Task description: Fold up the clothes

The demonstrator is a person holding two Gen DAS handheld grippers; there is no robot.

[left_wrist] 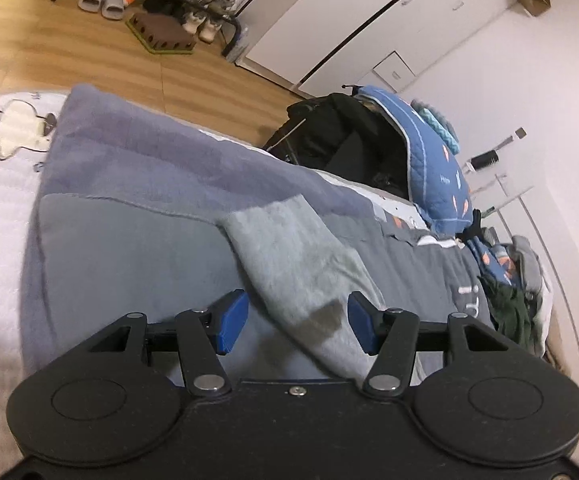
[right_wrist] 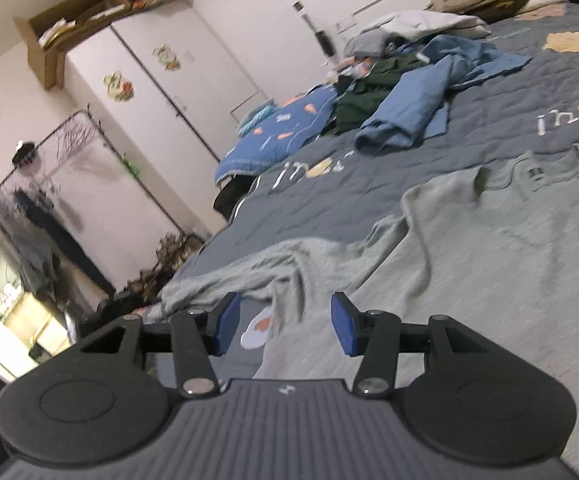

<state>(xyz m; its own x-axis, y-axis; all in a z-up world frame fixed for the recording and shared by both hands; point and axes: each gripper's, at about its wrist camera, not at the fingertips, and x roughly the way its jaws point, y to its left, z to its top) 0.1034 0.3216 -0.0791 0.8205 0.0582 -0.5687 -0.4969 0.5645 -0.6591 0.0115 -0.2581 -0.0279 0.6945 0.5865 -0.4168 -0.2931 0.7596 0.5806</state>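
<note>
I judge I'm at the reach-in stage of the fold, with nothing gripped yet. My left gripper (left_wrist: 295,322) has its blue pads standing apart, and a turned-over flap of the grey-green garment (left_wrist: 305,264) runs between them without either pad pressing on it. My right gripper (right_wrist: 285,324) is likewise parted, poised just above the garment's near edge (right_wrist: 429,264), where the cloth bunches into ridges beside a bare patch of the grey quilt (right_wrist: 369,168). The next move, as I read it, is to settle each pair of pads over a single layer of edge and close — taking care not to pinch the quilt underneath. The garment is a soft, pale grey-green top, lying mostly flat on the bed with its chest marking toward the far side in the right view; its near hem is rumpled and one part is flipped to show a fleecy underside. A heap of blue and dark green clothes (right_wrist: 401,92) waits further up the bed, well apart from it.
</note>
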